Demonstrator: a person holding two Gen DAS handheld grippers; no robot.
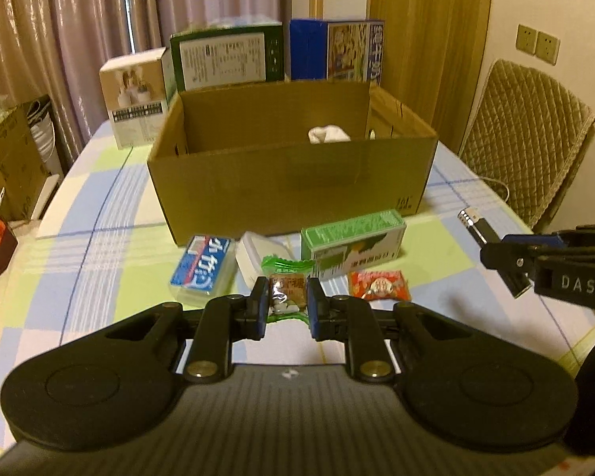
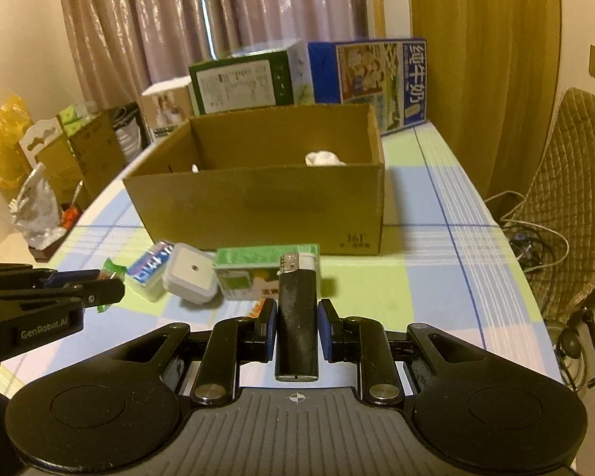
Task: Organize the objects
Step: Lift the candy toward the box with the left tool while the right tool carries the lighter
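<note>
My left gripper [image 1: 286, 304] is shut on a green-wrapped candy [image 1: 286, 285], held just above the checked tablecloth. My right gripper [image 2: 296, 331] is shut on a black lighter [image 2: 298, 317] with a silver top, also seen from the left wrist as the lighter [image 1: 478, 225] at the right. An open cardboard box [image 1: 289, 182] stands behind the loose items, with something white [image 1: 328, 134] inside. In front of the box lie a blue tissue pack [image 1: 204, 263], a white square case [image 1: 258, 256], a green medicine box [image 1: 353, 240] and a red candy [image 1: 380, 285].
Three printed cartons [image 1: 230, 59] stand behind the cardboard box at the table's far edge. A quilted chair [image 1: 531, 139] is at the right. Cardboard boxes and bags [image 2: 59, 158] crowd the floor to the left. Cables and a headset [image 2: 571, 341] lie by the chair.
</note>
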